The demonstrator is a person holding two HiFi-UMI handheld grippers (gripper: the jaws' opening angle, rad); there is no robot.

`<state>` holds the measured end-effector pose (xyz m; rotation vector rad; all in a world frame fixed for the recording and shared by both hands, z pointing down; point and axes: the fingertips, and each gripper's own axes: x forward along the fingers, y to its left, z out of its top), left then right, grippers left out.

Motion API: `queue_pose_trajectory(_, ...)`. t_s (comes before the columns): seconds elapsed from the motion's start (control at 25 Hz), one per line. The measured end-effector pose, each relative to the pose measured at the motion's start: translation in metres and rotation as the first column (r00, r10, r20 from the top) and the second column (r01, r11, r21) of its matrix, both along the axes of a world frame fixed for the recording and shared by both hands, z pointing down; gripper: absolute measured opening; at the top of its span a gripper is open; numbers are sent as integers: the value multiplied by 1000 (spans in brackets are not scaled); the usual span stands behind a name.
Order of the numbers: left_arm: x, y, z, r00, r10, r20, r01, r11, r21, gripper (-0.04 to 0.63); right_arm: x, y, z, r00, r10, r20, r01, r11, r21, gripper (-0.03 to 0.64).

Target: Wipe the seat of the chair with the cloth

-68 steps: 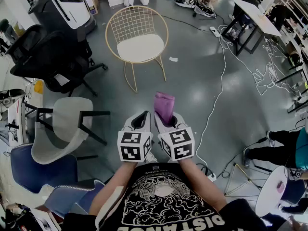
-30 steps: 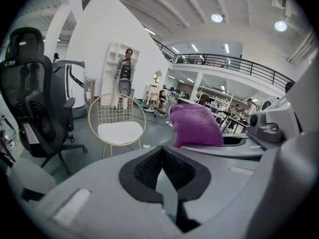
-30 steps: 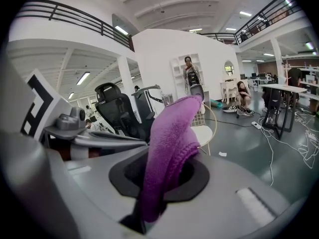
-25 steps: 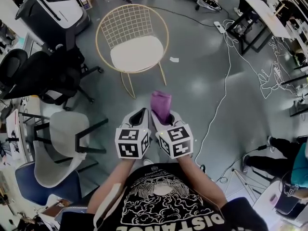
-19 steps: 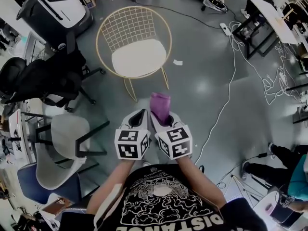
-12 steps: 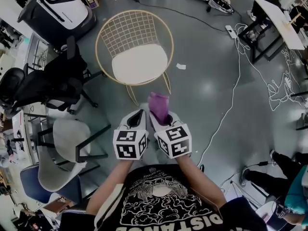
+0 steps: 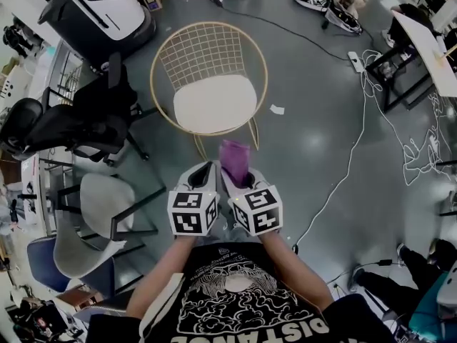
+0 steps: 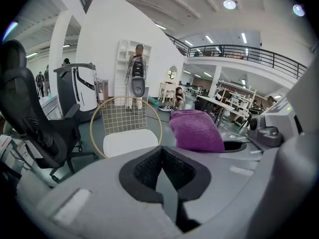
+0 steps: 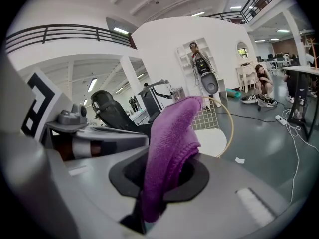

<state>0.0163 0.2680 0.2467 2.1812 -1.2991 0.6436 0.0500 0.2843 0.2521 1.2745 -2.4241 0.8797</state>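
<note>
The gold wire chair [image 7: 205, 48] now lies nearer to both grippers than a moment ago, so the person has walked up to it. Its white seat [image 7: 214, 103] is not touched yet, so I judge the wiping has not begun. The right gripper [image 9: 158, 180] is clamped on the purple cloth [image 9: 172, 133], which stands up from its jaws just before the chair. The left gripper [image 8: 162, 173] has its jaws together on nothing. The grey floor [image 7: 314, 84] is shiny, with loose cables [image 7: 418, 148] and a black office chair [image 7: 78, 120] in a large hall.
</note>
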Motion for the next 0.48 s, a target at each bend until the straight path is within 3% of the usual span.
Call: queue_pose_trajectory(0.48,-11,-56,19,999,-26,-42,24,999,-47,0,-8,-55,19,999,-17,-42,14,998,-53,61)
